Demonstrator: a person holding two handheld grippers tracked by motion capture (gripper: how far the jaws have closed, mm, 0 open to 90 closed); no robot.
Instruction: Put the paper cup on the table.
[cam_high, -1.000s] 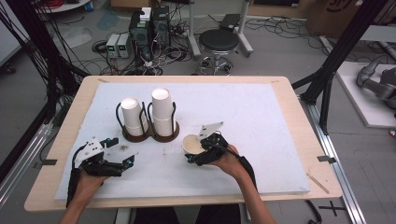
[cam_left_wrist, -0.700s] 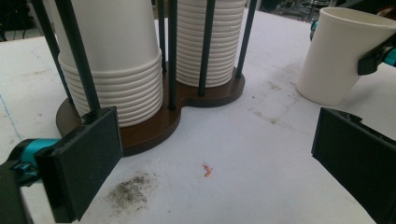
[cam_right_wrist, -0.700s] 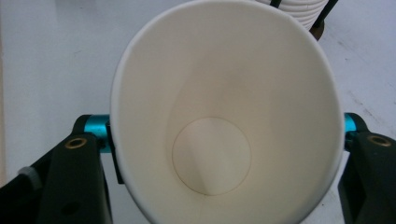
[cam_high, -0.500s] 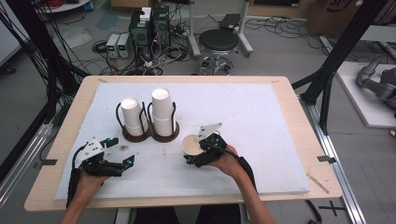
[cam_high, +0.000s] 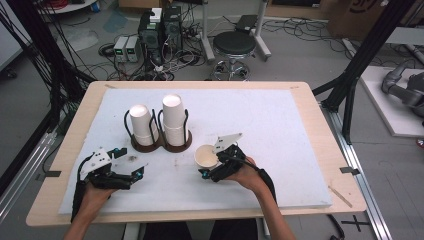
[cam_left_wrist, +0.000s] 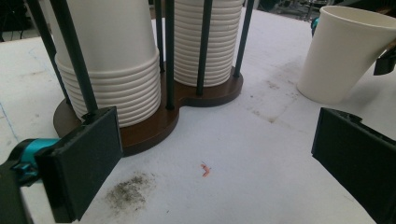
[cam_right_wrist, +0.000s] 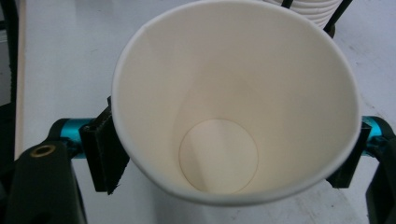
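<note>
Right gripper view, unmarked paper cup (cam_right_wrist: 233, 93) between right claw (cam_right_wrist: 229, 149) just opening, left claw (cam_left_wrist: 219, 158) wide, empty.

No text, label, brand, number or sign could be read. The brown cardboard box (cam_high: 372, 15) at the upper right of the high view bore dark print, cut off and too blurred to make out.
</note>
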